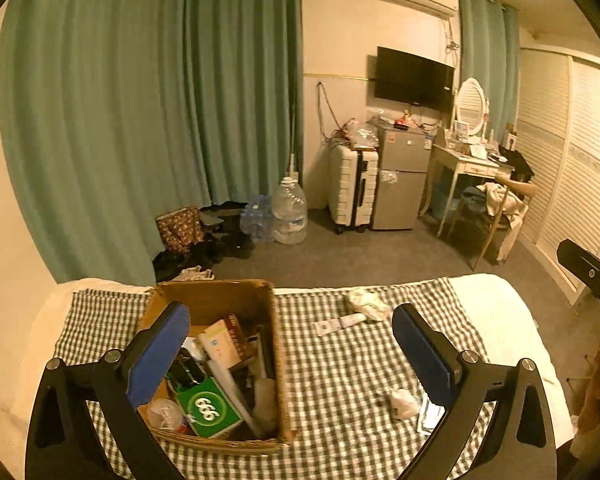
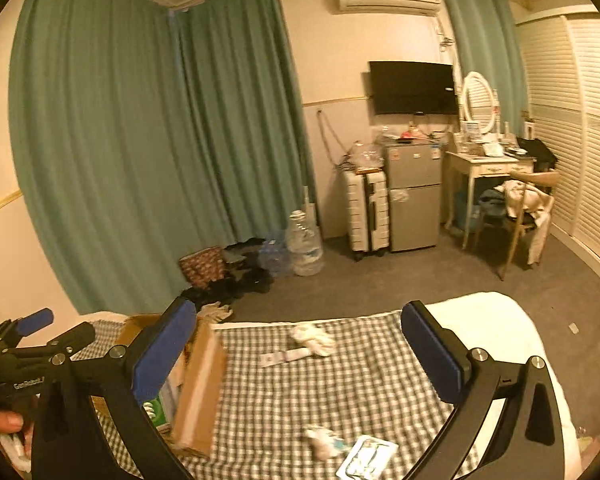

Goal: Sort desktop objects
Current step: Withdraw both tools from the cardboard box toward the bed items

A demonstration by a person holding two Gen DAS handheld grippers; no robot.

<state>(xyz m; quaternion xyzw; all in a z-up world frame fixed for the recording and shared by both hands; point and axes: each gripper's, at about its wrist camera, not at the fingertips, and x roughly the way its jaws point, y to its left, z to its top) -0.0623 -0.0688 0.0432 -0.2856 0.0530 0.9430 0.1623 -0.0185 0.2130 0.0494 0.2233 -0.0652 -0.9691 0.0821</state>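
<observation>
Checked cloth (image 1: 340, 380) clear beside cardboard box (image 1: 220, 300)

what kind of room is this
Most likely a bedroom or small rented room: the checked cloth lies over what looks like a bed, with a dressing table with an oval mirror, a wall-mounted TV and a small fridge beside a suitcase.

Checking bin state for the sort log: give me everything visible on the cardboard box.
The cardboard box is brown corrugated card, open-topped, standing upright on the checked cloth at its left side. It is crowded with items: a green packet marked 666, a pale carton, a dark book-like thing, white tubes. In the left wrist view the left gripper frames it, one blue pad in front of its left wall; touching cannot be told.
</observation>
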